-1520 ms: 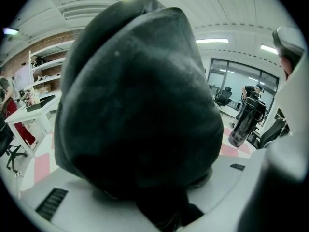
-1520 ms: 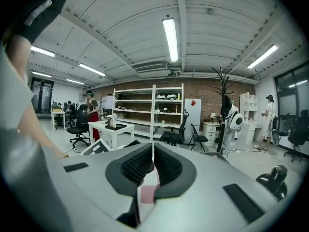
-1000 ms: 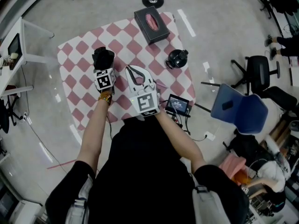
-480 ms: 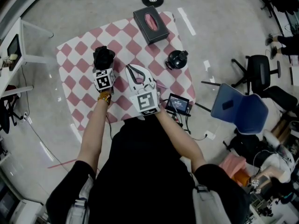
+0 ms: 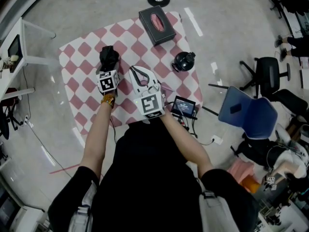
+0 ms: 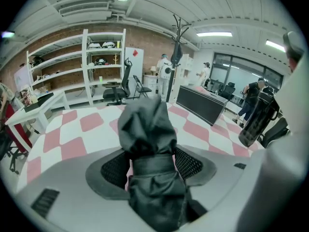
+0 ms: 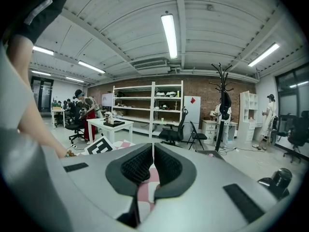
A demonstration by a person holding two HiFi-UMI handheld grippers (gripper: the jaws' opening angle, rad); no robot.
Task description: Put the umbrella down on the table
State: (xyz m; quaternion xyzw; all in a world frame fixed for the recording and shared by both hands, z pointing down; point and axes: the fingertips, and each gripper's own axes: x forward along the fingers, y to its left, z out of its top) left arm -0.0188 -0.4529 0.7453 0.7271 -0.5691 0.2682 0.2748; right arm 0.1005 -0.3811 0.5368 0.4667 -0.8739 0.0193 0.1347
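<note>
The folded black umbrella (image 5: 109,54) lies on the pink-and-white checked table (image 5: 79,83), at its left middle. My left gripper (image 5: 108,64) points down at it. In the left gripper view the umbrella (image 6: 147,129) stands between the jaws of that gripper (image 6: 152,167). The jaws have just been opening, and a thin pink gap shows beside the left pad (image 6: 116,170). My right gripper (image 5: 134,71) hovers just right of it over the table, shut, and nothing shows between its pads (image 7: 166,166).
A black tissue box (image 5: 156,25) sits at the table's far edge. A black flask (image 5: 183,61) stands at the right, also visible in the left gripper view (image 6: 258,117). A small screen device (image 5: 184,108) hangs off the near right corner. A blue chair (image 5: 246,115) stands beyond it.
The umbrella bundle sits slightly farther up the table than a second ago. Both hands have stayed almost where they were.
</note>
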